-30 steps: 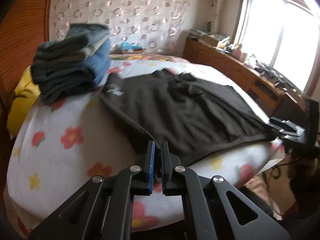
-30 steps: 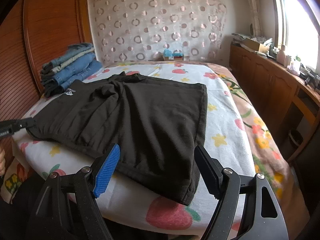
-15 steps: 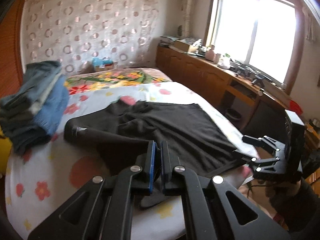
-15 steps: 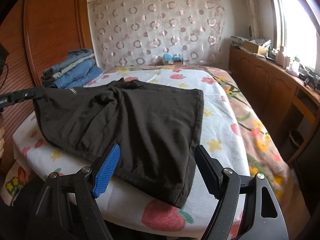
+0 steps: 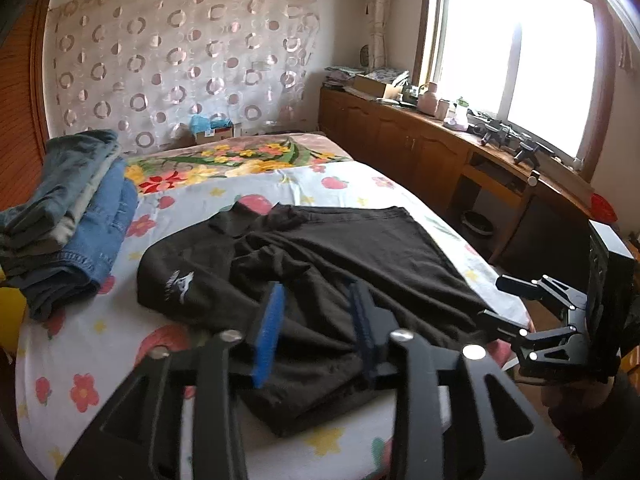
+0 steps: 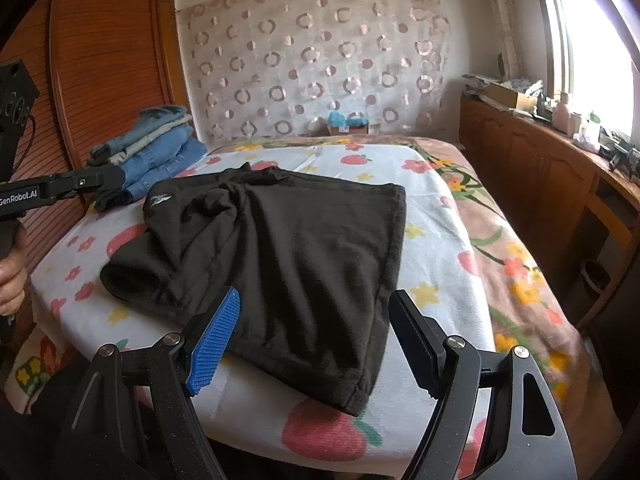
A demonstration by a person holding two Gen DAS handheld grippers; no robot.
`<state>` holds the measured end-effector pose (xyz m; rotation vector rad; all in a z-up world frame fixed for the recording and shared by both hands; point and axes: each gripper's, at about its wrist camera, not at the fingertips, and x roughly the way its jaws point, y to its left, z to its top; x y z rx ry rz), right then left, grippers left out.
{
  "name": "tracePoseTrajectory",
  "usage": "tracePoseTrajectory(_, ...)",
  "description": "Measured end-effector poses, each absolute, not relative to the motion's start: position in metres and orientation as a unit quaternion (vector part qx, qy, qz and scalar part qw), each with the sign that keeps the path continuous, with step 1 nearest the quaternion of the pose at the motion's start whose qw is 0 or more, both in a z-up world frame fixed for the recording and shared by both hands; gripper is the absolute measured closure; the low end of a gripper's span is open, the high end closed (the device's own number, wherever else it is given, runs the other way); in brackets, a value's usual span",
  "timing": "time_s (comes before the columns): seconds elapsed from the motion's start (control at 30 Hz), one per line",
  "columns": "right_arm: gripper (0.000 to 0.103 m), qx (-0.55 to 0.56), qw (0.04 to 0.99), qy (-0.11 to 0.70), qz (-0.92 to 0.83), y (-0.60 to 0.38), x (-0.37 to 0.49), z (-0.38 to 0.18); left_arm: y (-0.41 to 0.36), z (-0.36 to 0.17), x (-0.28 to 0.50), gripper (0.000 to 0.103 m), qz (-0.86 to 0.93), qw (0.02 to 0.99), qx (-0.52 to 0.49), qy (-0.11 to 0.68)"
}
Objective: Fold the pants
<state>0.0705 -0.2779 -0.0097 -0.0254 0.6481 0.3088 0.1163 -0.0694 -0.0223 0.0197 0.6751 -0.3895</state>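
Black pants (image 6: 296, 248) lie on the flowered bed sheet (image 6: 436, 208), with their left part folded over onto the rest and a white logo (image 6: 158, 199) on top. They also show in the left wrist view (image 5: 340, 280). My left gripper (image 5: 316, 320) is open and empty, hovering just above the folded near edge of the pants. It appears at the left in the right wrist view (image 6: 100, 178). My right gripper (image 6: 316, 316) is open and empty above the pants' near hem, and it shows at the right in the left wrist view (image 5: 500, 300).
A stack of folded jeans (image 5: 68, 216) sits at the bed's left by the wooden headboard (image 6: 104, 72). A wooden cabinet (image 5: 420, 148) with clutter runs under the window on the right. A small box (image 5: 212, 128) stands at the bed's far end.
My left gripper carried the pants' left edge up and over onto the rest, then opened and let it go. The right gripper stayed open and nearly still.
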Motion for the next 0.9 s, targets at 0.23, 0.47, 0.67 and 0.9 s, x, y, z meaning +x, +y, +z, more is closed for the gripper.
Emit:
tracePoseTrajectory(0.23, 0.033, -0.012, 0.93, 0.321, 0.179, -0.259, 0.075, -0.01, -0.039, -0.032, 0.106, 0.048, -0.173, 0.928, -0.009, 0.331)
tracePoseTrajectory(0.47, 0.043, -0.016, 0.924, 0.316, 0.213, -0.232, 0.083, -0.003, -0.027, -0.063, 0.106, 0.047, -0.137, 0.925, -0.005, 0.355)
tracePoseTrajectory(0.67, 0.051, -0.031, 0.919, 0.312, 0.241, -0.207, 0.089, 0.003, -0.027, -0.083, 0.106, 0.047, -0.139, 0.916, -0.002, 0.375)
tracePoseTrajectory(0.9, 0.063, -0.042, 0.909, 0.321, 0.263, -0.183, 0.094, -0.002, -0.026, -0.103, 0.102, 0.047, -0.14, 0.907, -0.002, 0.398)
